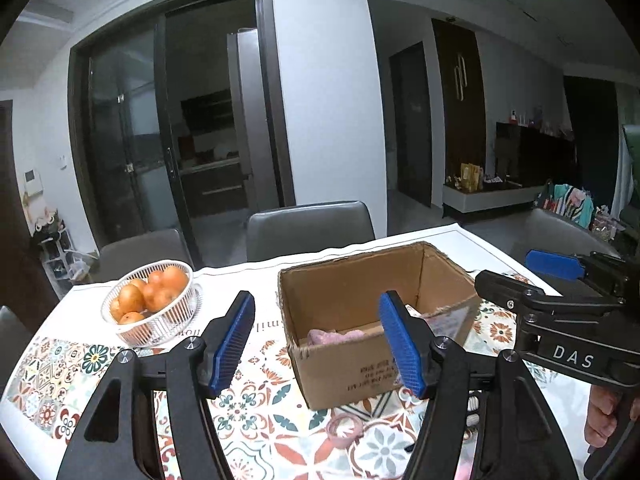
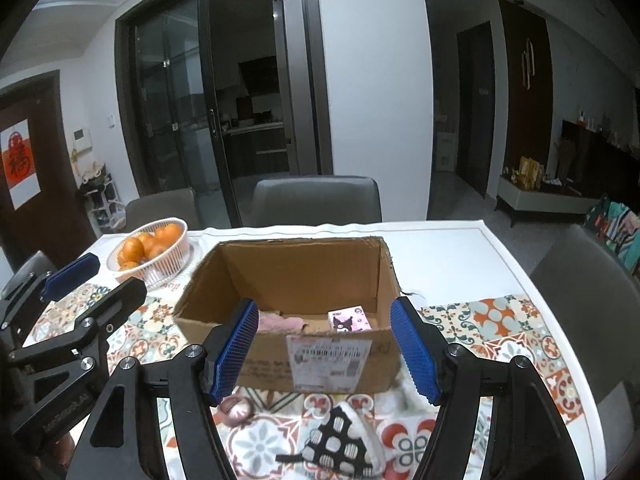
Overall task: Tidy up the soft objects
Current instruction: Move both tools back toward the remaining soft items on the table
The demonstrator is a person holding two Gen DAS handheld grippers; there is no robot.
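Table [image 2: 460,256] under patterned cloth. Open box [image 2: 296,276] in the middle, past both grippers. Basket [image 2: 176,248] of oranges left of box. Left gripper [image 1: 320,344] open, empty, short of box. Right gripper [image 2: 324,348] open, empty, framing box's near wall. Pink cloth [image 2: 280,322] and small pink pack [image 2: 349,320] inside box. Black-and-white pouch [image 2: 340,440] on table, near side of box, below right gripper. Pink ring [image 1: 344,430] beside it.

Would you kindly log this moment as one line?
left gripper open, empty | right gripper open, empty | cardboard box: pink cloth inside | black-and-white pouch outside
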